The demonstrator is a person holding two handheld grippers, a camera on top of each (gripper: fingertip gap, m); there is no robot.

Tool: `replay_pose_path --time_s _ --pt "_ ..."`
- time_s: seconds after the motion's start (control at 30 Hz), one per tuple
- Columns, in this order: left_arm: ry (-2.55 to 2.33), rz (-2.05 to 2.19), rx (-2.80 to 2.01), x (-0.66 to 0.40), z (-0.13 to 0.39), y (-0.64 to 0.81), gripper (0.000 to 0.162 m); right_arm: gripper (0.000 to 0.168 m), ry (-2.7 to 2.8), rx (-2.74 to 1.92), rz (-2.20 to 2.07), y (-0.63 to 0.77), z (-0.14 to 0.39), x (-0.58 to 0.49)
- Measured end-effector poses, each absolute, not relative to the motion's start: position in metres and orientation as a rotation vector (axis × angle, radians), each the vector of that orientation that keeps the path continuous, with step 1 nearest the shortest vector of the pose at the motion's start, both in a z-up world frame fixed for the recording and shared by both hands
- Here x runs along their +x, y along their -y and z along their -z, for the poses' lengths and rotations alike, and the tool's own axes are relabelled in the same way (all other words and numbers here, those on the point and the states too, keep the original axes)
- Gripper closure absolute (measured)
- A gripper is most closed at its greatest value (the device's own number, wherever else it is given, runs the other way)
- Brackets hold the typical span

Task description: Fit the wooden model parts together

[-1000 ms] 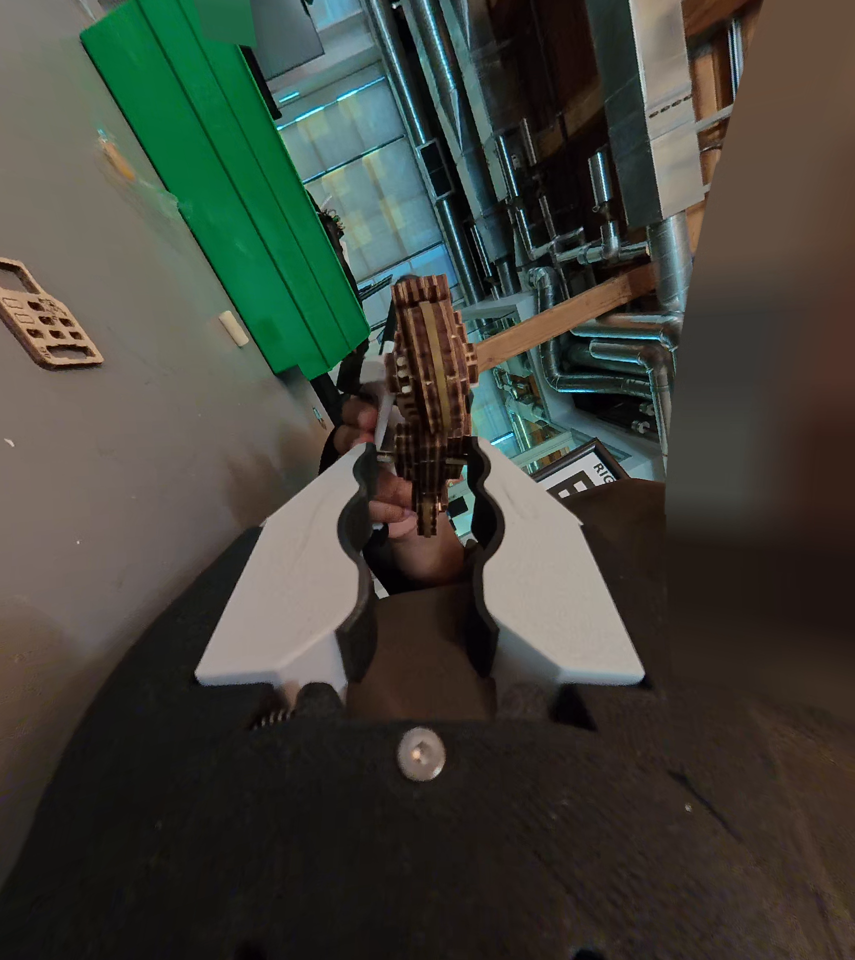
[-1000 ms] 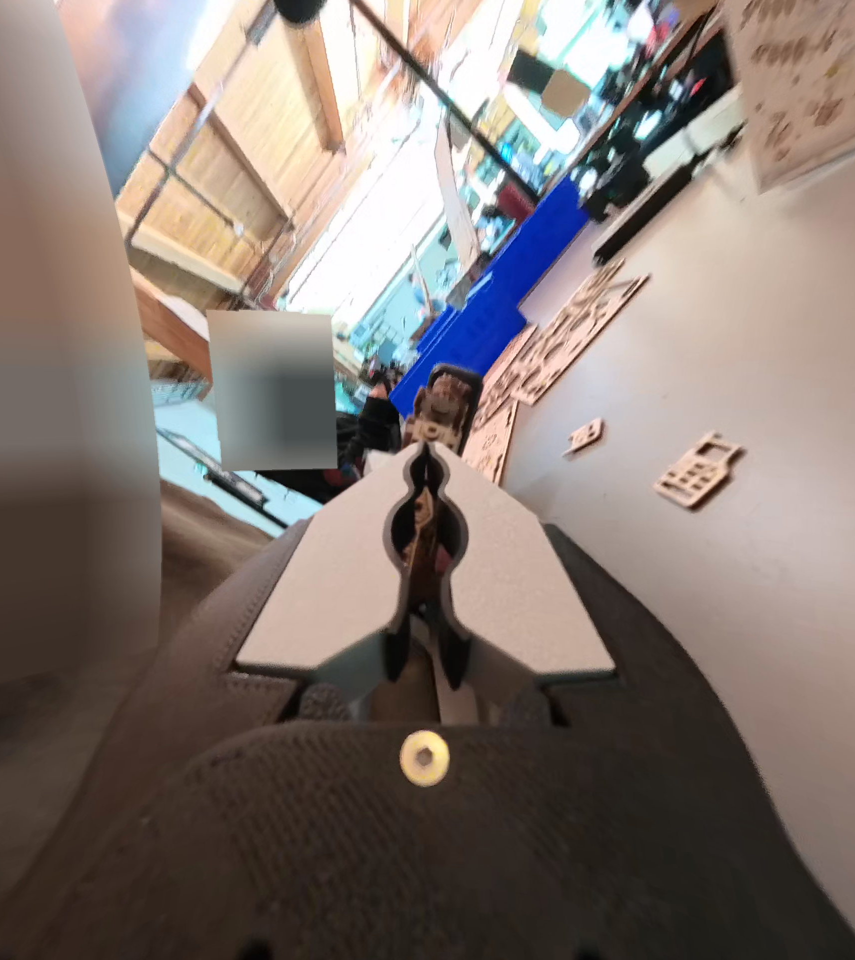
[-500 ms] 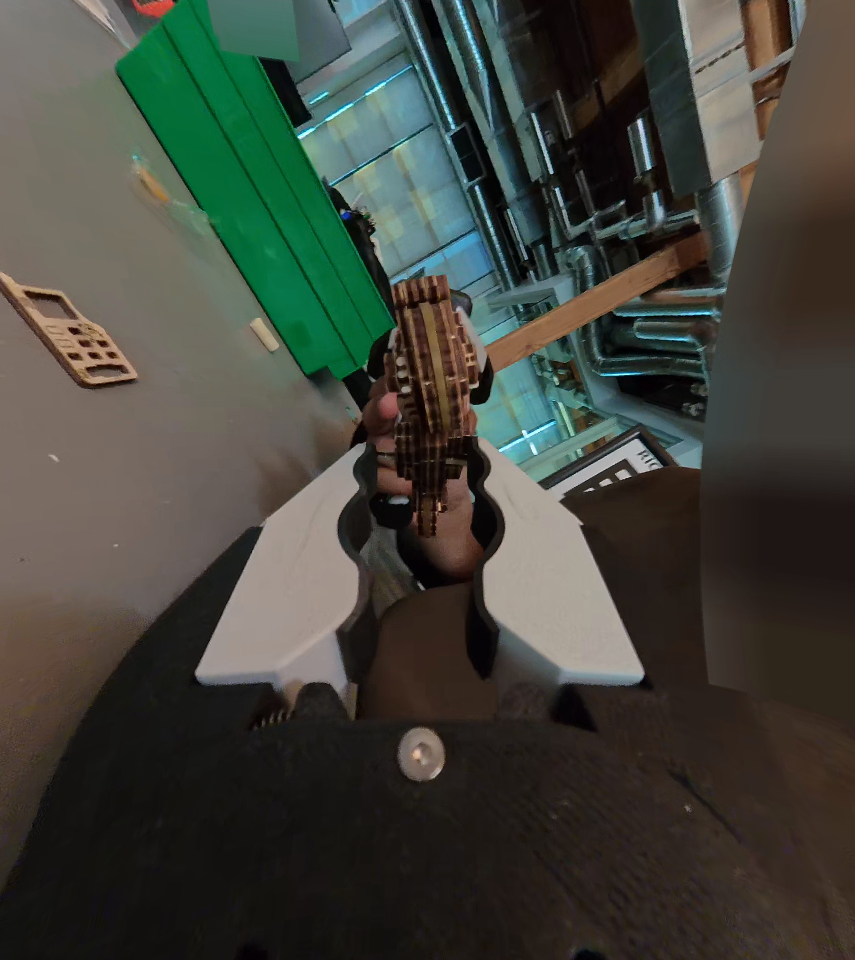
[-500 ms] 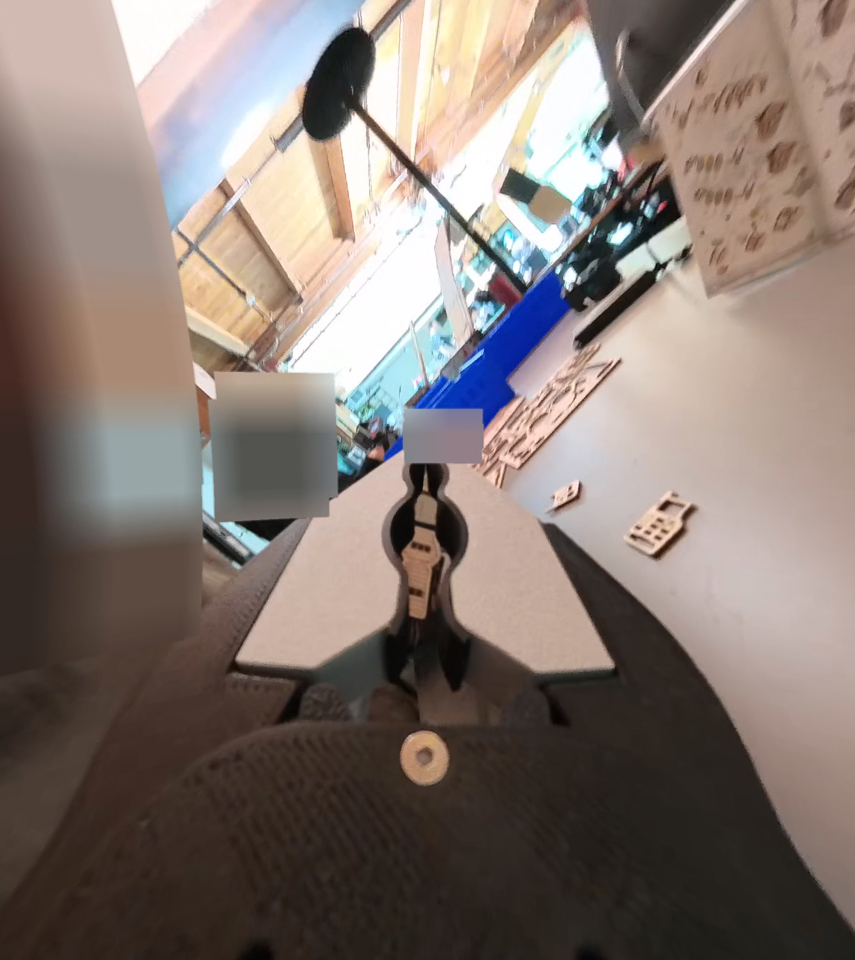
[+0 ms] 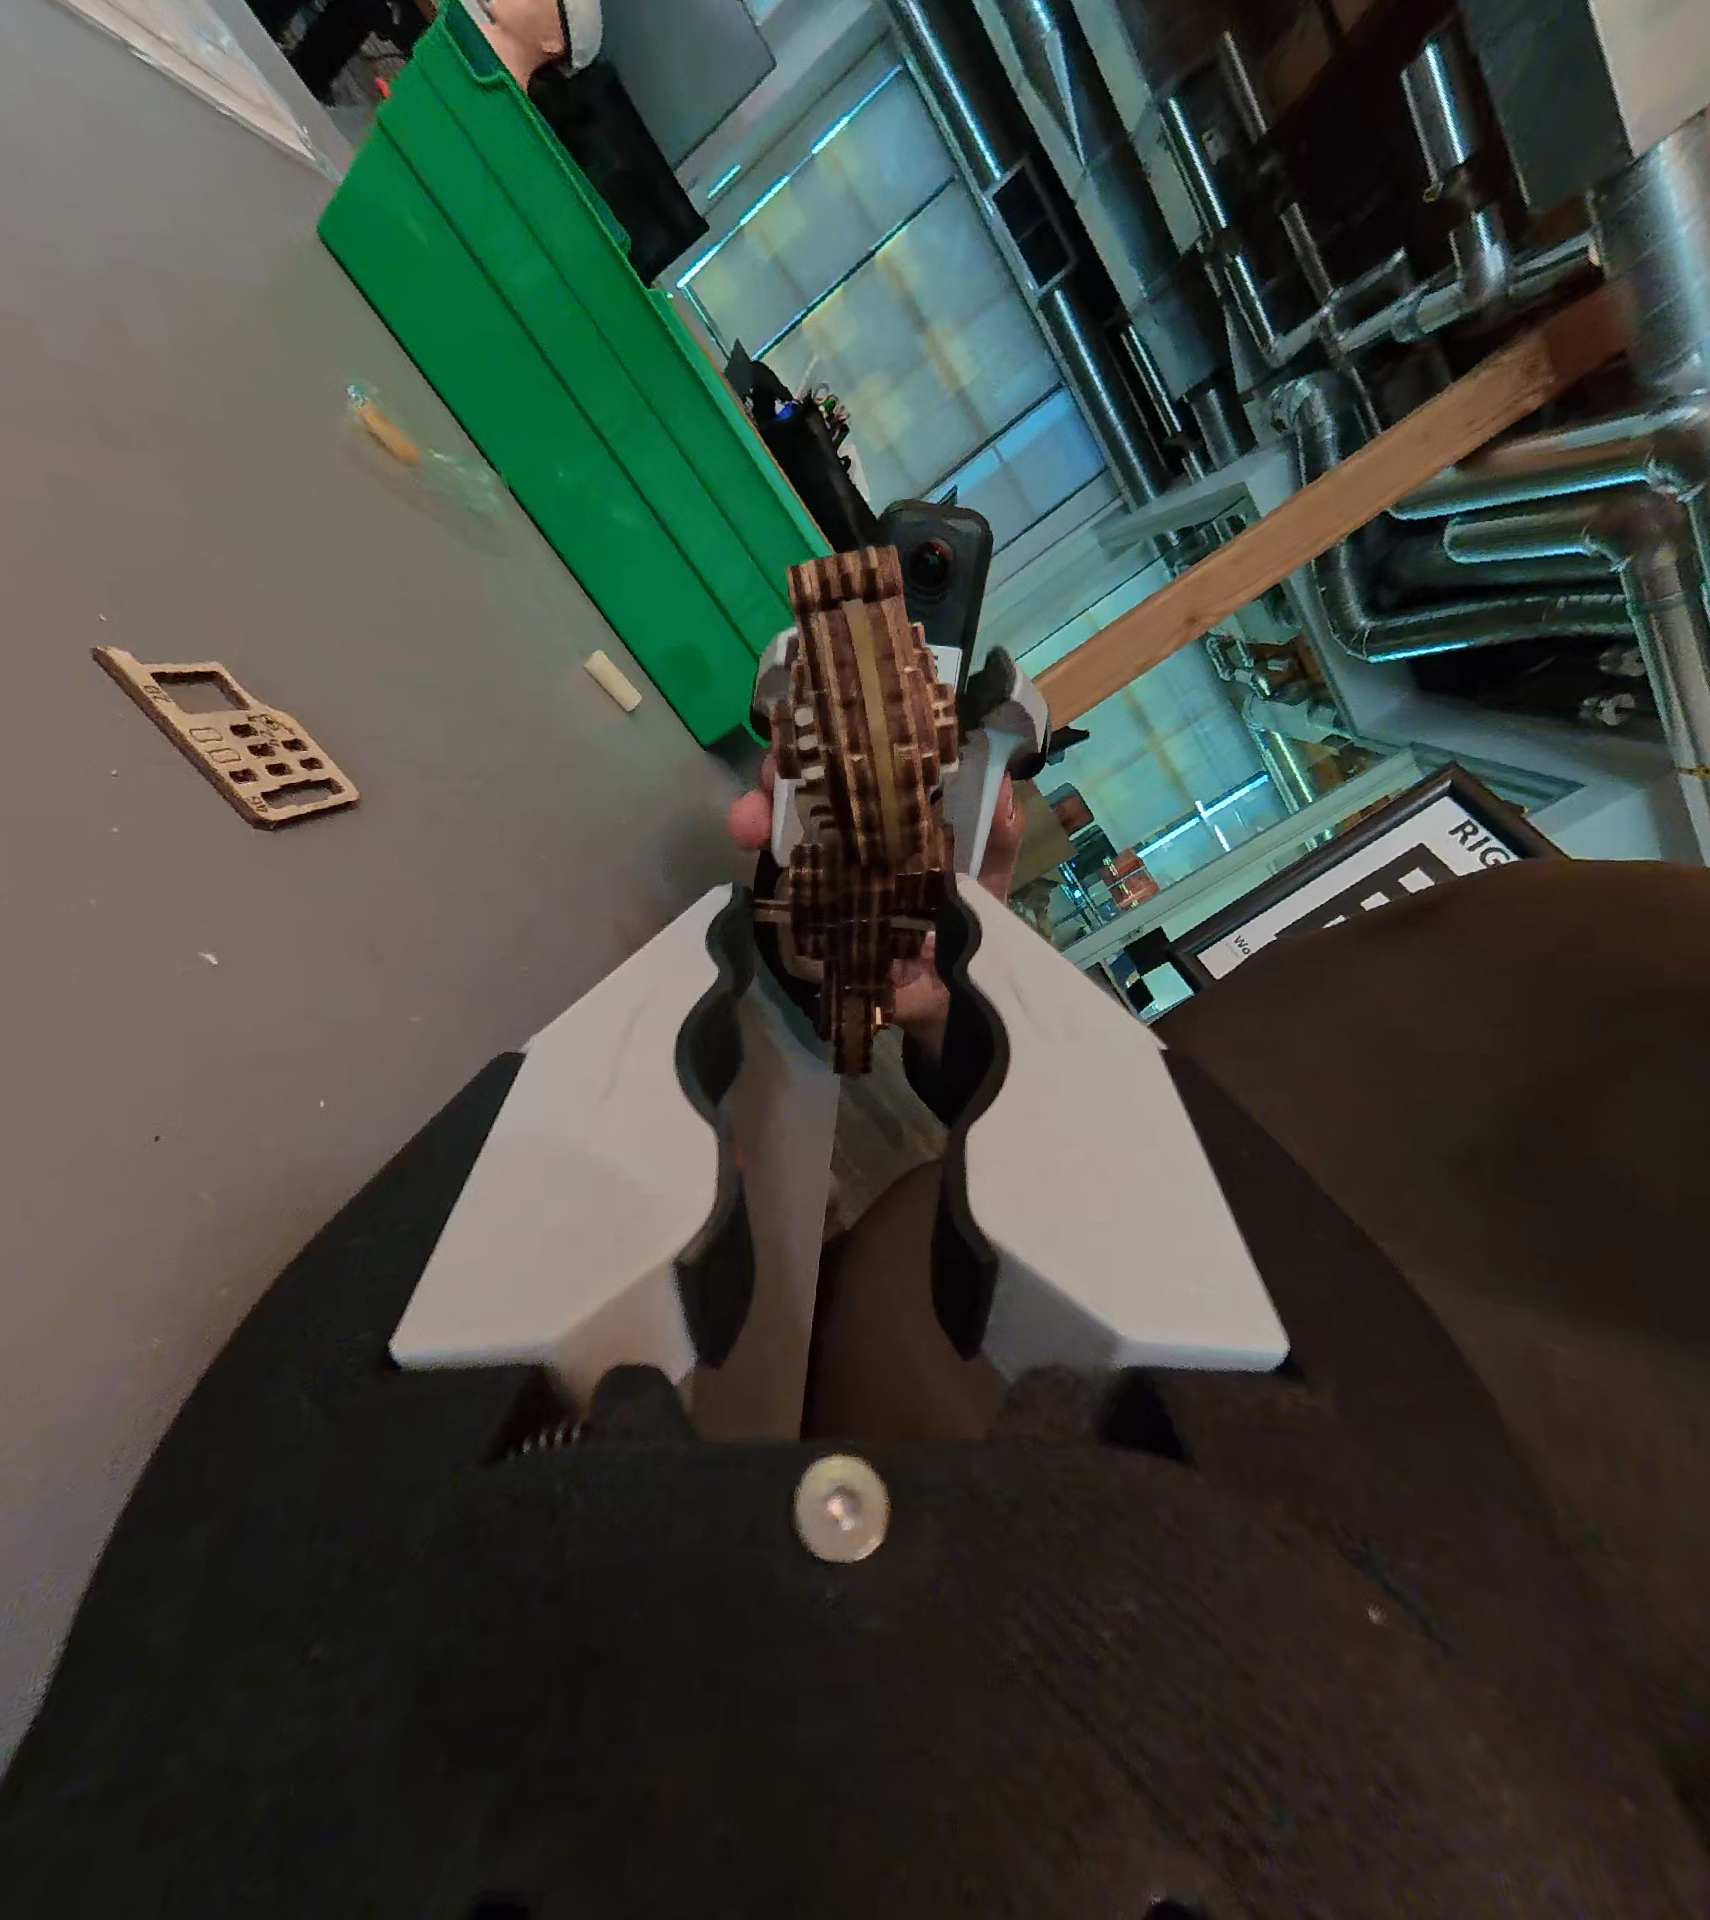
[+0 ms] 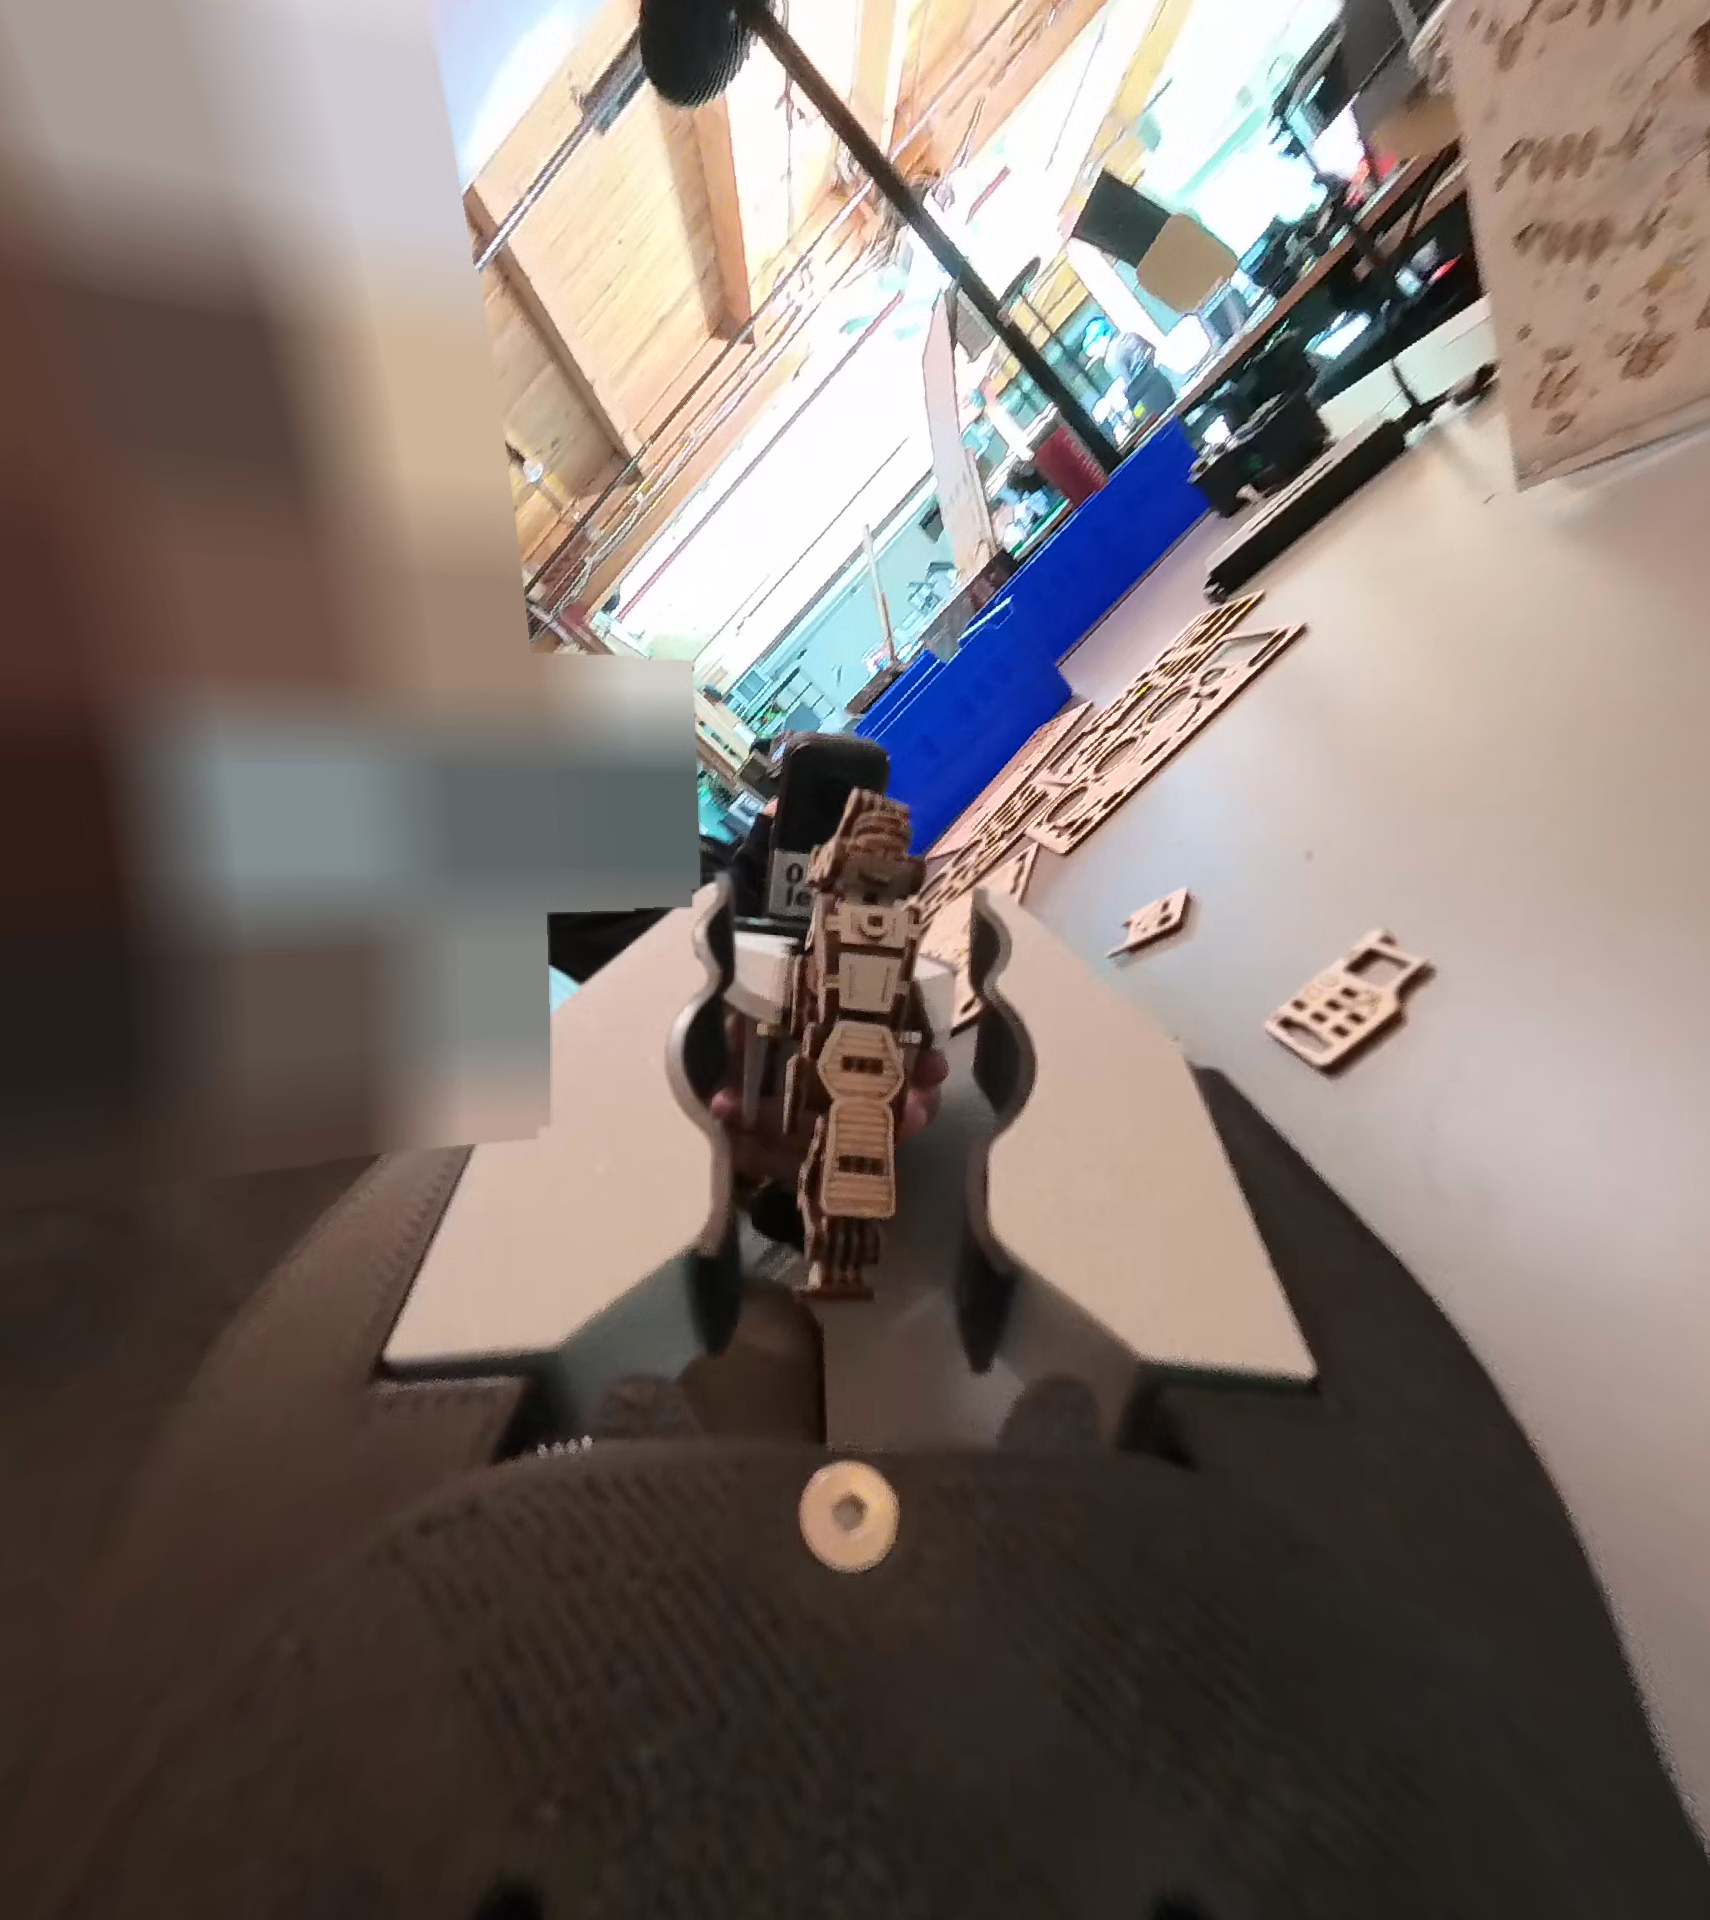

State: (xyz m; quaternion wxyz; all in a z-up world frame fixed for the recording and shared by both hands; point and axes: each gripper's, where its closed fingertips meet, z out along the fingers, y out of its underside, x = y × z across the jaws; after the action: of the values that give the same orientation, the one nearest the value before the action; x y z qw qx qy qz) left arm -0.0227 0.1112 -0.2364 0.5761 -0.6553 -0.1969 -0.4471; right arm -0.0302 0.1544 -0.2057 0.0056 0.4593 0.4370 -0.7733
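My left gripper [image 5: 846,914] is shut on the lower part of a layered brown wooden model [image 5: 856,727] and holds it in the air, away from the grey table [image 5: 103,416]. In the right wrist view the same model [image 6: 861,1081] stands between the jaws of my right gripper [image 6: 851,925], which is open, with gaps on both sides. The right gripper's white fingers [image 5: 991,769] show behind the model in the left wrist view. The left gripper's white fingers [image 6: 763,977] show beyond the model in the right wrist view.
A flat wooden cut-out frame [image 5: 227,738] lies on the table, also seen in the right wrist view [image 6: 1344,1003], near a smaller offcut [image 6: 1157,920]. Wooden part sheets [image 6: 1121,748], blue crates [image 6: 1027,644], green crates [image 5: 539,343] and a printed sheet [image 6: 1640,229] stand farther off.
My right gripper was shut on a small pale wooden part; it has opened and now straddles the model. My left gripper keeps its hold and has swung a little.
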Motion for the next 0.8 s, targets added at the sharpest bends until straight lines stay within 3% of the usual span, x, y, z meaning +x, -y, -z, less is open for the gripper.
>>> replay_pose_path --time_s 0.03,0.23,0.43,0.6,0.8 --pt "0.468 1.051 -1.525 -0.024 0.236 -0.111 0.130 0.124 -1.386 1.427 2.399 -0.150 0.208 -0.030" --pt "0.510 1.073 -1.480 -0.032 0.234 -0.108 0.130 0.129 -1.635 1.482 2.384 -0.139 0.215 -0.033" --pt "0.641 0.967 -1.462 -0.050 0.241 -0.110 0.130 0.114 -2.229 1.669 2.394 -0.147 0.217 -0.038" --pt "0.751 0.784 -1.503 -0.062 0.254 -0.111 0.129 0.098 -2.811 1.633 2.107 -0.122 0.232 -0.040" --pt "0.742 0.714 -1.548 -0.049 0.257 -0.117 0.129 0.092 -3.073 1.608 1.878 -0.111 0.246 -0.041"
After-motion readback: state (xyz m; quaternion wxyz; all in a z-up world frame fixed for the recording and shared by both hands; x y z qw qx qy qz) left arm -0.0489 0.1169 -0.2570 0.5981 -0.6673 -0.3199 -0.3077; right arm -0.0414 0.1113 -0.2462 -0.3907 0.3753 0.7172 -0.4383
